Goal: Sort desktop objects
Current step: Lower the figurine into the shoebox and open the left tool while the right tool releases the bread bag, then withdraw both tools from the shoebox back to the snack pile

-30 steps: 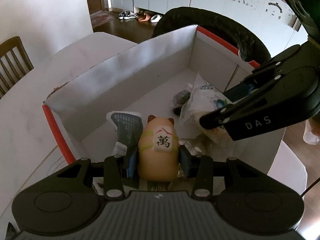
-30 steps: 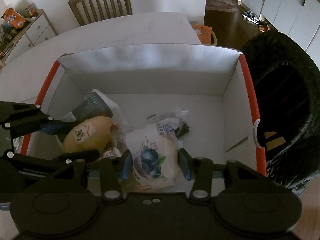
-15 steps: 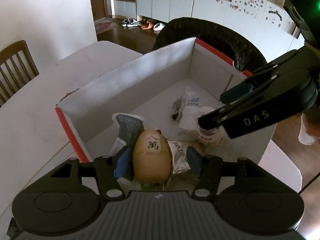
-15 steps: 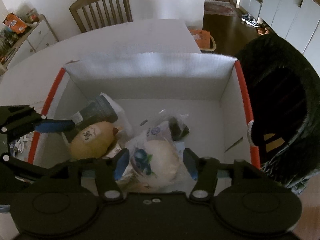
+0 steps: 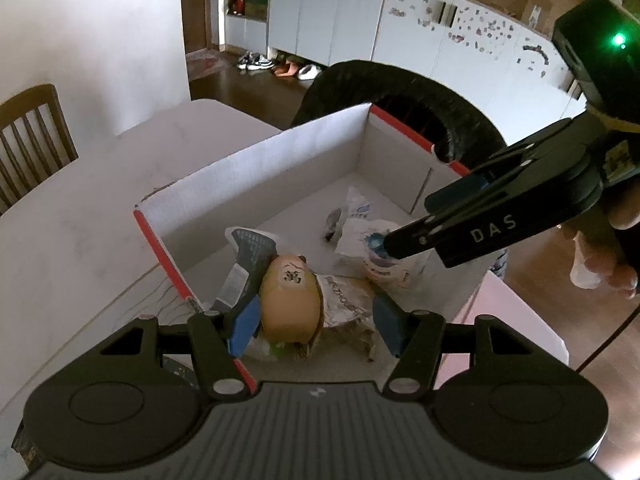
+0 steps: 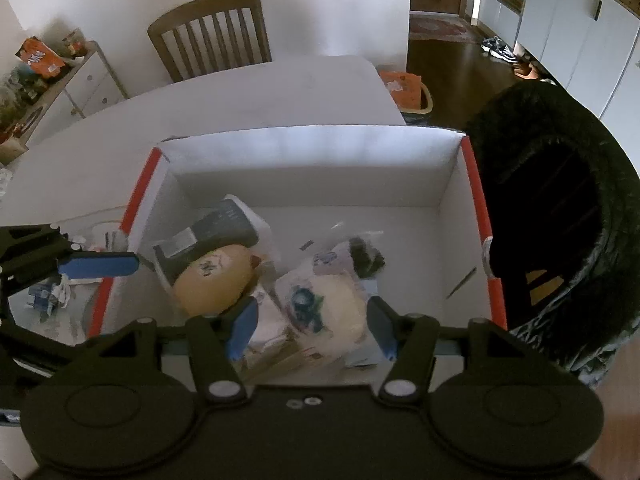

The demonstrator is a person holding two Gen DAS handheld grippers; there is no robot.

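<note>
Left claw [image 5: 316, 322]: jaws apart, holding nothing, poised over the tan figurine [image 5: 290, 298] lying on its side in the box [image 5: 256, 168]. Right claw [image 6: 308, 326]: jaws apart, empty, above the bagged bun [image 6: 328, 308].
Figurine: likely rigid, smooth, light; grip across its rounded middle.
Bun: soft, crinkly wrapper, slippery; pinch gently.
Box: on the white counter [image 6: 240, 100].

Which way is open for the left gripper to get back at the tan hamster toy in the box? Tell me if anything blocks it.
Probably yes, straight down. The left gripper has open jaws above the hamster toy, which lies uncovered in the white box. The right gripper is off to the side over the blueberry bun packet.
</note>
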